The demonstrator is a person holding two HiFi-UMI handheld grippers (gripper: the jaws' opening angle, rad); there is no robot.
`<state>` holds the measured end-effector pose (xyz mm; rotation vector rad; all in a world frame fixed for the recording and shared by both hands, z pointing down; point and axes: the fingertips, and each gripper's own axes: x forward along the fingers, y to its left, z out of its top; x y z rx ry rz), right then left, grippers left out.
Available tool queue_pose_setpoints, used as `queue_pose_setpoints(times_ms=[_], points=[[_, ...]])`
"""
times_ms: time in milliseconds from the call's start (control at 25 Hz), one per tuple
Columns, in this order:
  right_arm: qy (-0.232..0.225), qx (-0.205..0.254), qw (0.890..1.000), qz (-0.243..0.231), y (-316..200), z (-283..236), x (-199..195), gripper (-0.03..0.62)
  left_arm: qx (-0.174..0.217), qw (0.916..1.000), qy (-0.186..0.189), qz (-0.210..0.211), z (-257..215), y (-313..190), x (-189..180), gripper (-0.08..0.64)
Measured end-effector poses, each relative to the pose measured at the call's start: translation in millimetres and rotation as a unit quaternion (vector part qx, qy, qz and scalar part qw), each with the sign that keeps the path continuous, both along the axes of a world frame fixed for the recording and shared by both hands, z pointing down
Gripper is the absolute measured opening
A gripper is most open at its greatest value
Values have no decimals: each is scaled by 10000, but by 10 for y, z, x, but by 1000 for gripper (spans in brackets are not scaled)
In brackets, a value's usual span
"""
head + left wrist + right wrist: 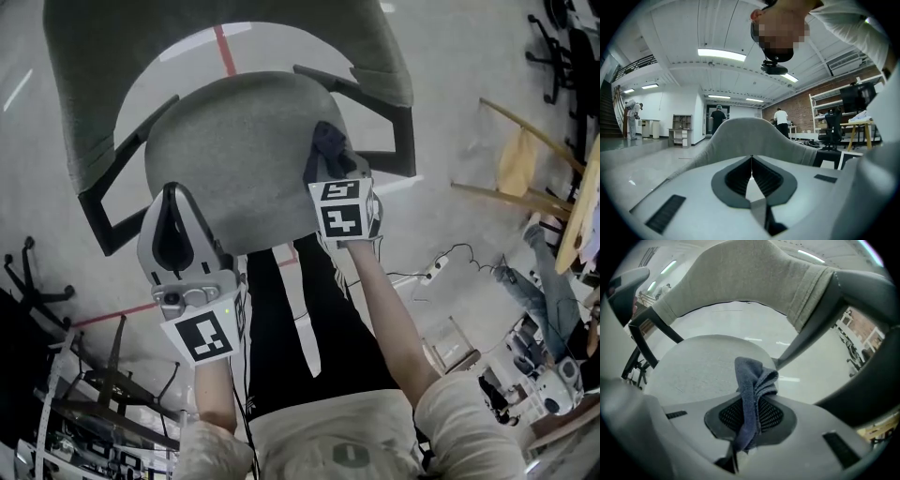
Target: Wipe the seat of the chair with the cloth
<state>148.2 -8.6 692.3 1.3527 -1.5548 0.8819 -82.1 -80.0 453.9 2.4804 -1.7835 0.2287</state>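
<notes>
The right gripper pinches the cloth. Its jaws are closed on the lower part of the dark blue-grey fabric, and the rest stands out past the jaw tips toward 12 o'clock in a crumpled fold. In the right gripper view this fold is in front of the grey seat, close to the edge at 3 o'clock. I cannot tell if it touches the seat. The backrest curves over the seat at 12 o'clock.

The head view shows the same cloth only as a small dark lump beyond the right gripper, at 3 o'clock of the seat. The grip on the fabric is not visible there. This view also gives the position of the left gripper: it is at 7 o'clock of the seat, over the front edge, and well apart from the cloth.

The left gripper view shows what the head view cannot. The jaws of the left gripper are pressed together with nothing between them. They point at the backrest, with a large room and some standing people behind it.
</notes>
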Motion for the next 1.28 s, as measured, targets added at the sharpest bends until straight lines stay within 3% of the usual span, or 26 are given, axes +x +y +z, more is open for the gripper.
queue_pose_setpoints(times_ms=[200,840,1080,1280], points=[[445,9,9987,240,66,-30,268,57,9,9999,-16,114,-5,-13,81,15],[688,194,9971,242,60,-87,271,57,21,10000,-34,5,-10,78,10,15],[239,712,9970,-177,-167,-476,-181,57,11,9992,-107,-377,-28,168,-285,15],[-771,1167,9887,-533,-397,-1029,-992,57,75,9969,-194,-758,-95,271,-614,15]])
